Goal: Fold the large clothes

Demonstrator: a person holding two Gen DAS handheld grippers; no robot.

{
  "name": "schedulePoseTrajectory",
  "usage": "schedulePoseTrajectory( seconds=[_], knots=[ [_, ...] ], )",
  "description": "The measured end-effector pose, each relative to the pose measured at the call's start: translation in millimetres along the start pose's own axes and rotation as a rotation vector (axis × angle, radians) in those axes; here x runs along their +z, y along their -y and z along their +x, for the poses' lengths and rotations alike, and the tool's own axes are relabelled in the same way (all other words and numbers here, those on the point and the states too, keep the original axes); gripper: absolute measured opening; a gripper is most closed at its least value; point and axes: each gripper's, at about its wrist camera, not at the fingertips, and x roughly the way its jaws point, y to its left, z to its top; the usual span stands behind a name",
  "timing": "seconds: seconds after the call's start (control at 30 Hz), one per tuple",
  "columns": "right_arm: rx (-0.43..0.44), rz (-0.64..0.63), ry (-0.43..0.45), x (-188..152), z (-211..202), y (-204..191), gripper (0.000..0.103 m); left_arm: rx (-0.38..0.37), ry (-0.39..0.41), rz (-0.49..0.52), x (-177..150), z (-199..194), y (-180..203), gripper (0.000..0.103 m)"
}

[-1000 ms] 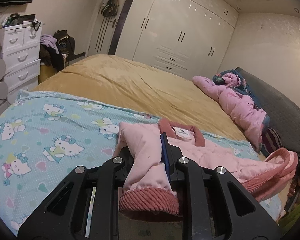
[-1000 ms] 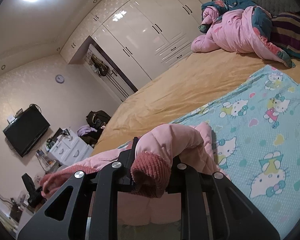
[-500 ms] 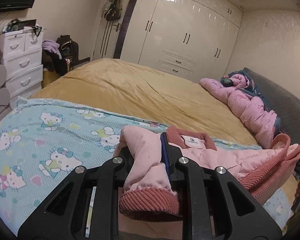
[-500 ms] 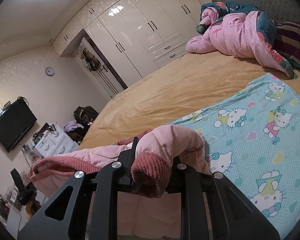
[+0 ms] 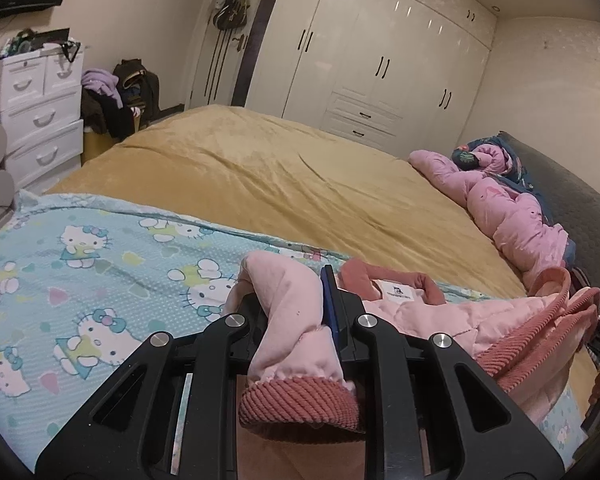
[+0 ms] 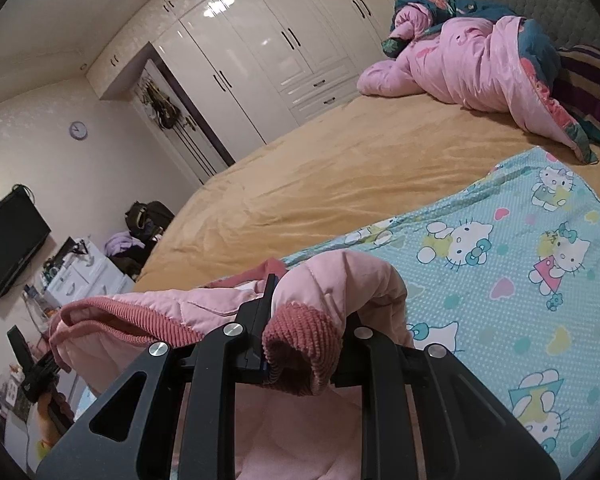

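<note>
A pink quilted jacket [image 5: 440, 312] is held over the Hello Kitty sheet [image 5: 80, 264] on the bed. One sleeve cuff is clamped in the jaws of the left gripper [image 5: 296, 304], the other in those of the right gripper [image 6: 306, 316]. A bundled pink duvet [image 6: 472, 68] is seen well apart, with bare mustard bedspread [image 5: 280, 176] between. A wall clock [image 6: 78, 130] is shown only in the right wrist view.

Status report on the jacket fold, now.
Left gripper shut on one cuff, right gripper shut on the other. Pink jacket held stretched above the cartoon-cat blanket. Nothing in the way there.
</note>
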Motion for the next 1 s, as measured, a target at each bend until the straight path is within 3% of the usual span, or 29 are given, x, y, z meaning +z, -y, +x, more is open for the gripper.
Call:
schedulePoseTrajectory(
  seconds=[0.47, 0.7, 0.83, 1.0],
  knots=[
    [-0.112, -0.016, -0.142, -3.2, 100.9, 14.8, 0.018, 0.001, -0.124, -0.061, -23.8, 85.9, -28.0, 0.014],
    [-0.090, 0.085, -0.247, -7.3, 145.5, 35.2, 0.019, -0.007, -0.169, -0.097, -35.0, 109.7, -41.1, 0.016],
    [-0.068, 0.150, -0.274, -5.1, 146.7, 39.9, 0.020, -0.005, -0.168, -0.095, -34.2, 109.9, -40.1, 0.016],
    [-0.033, 0.159, -0.237, 4.1, 118.6, 33.3, 0.024, -0.015, -0.164, -0.101, -30.8, 107.2, -39.5, 0.016]
  ],
)
